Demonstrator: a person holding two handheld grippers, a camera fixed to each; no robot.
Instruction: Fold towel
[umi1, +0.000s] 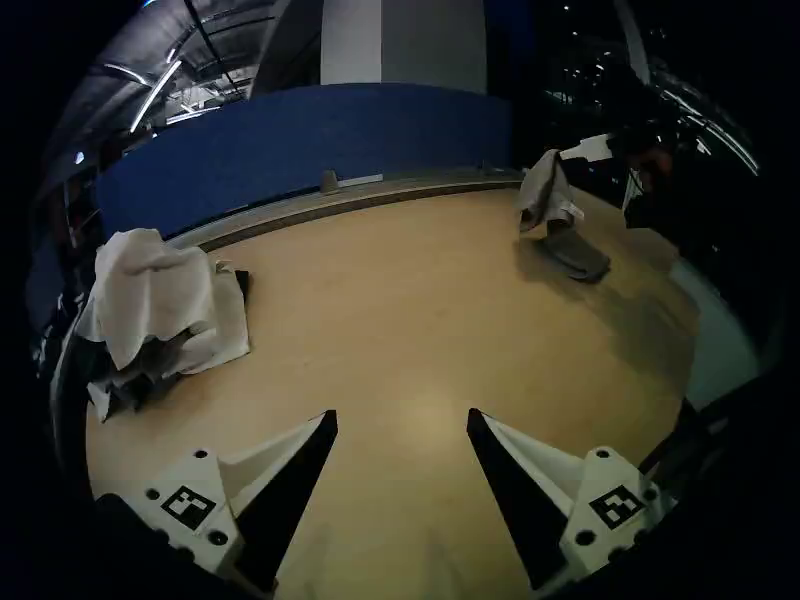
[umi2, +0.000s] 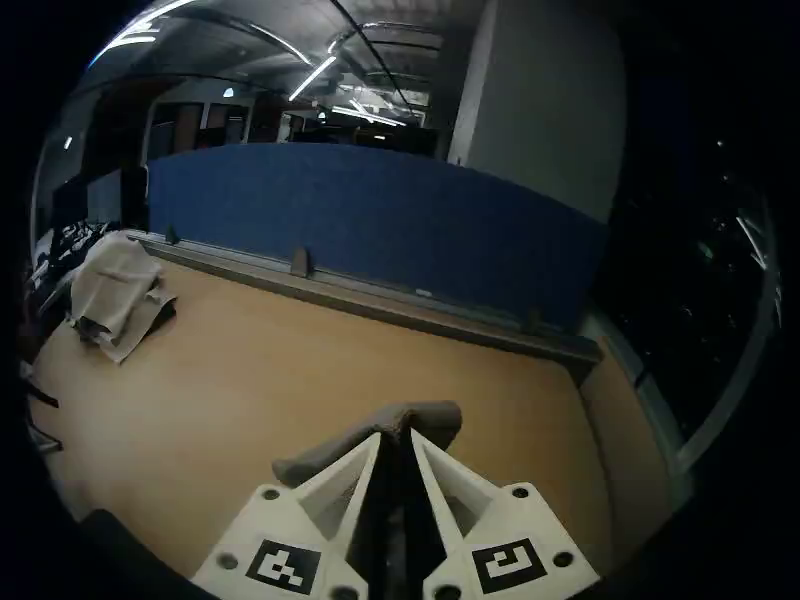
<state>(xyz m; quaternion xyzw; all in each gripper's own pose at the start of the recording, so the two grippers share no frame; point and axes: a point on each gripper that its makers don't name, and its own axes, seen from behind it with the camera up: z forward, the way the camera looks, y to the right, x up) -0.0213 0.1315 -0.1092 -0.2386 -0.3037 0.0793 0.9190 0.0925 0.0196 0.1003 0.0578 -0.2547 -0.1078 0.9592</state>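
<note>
My right gripper (umi2: 398, 436) is shut on the edge of a grey towel (umi2: 425, 412), whose bunched edge sticks out just past the fingertips over the wooden table (umi2: 250, 400). In the left gripper view the same grey towel (umi1: 560, 225) is at the table's far right, one end lifted up and the rest lying on the wood; what holds it there is too dark to make out. My left gripper (umi1: 400, 418) hangs open over bare table near the front edge, nothing between its fingers.
A heap of crumpled white and dark towels (umi1: 155, 300) lies at the table's left side, also seen as the heap (umi2: 115, 285) far left. A blue partition (umi1: 300, 140) with a rail runs along the table's back edge.
</note>
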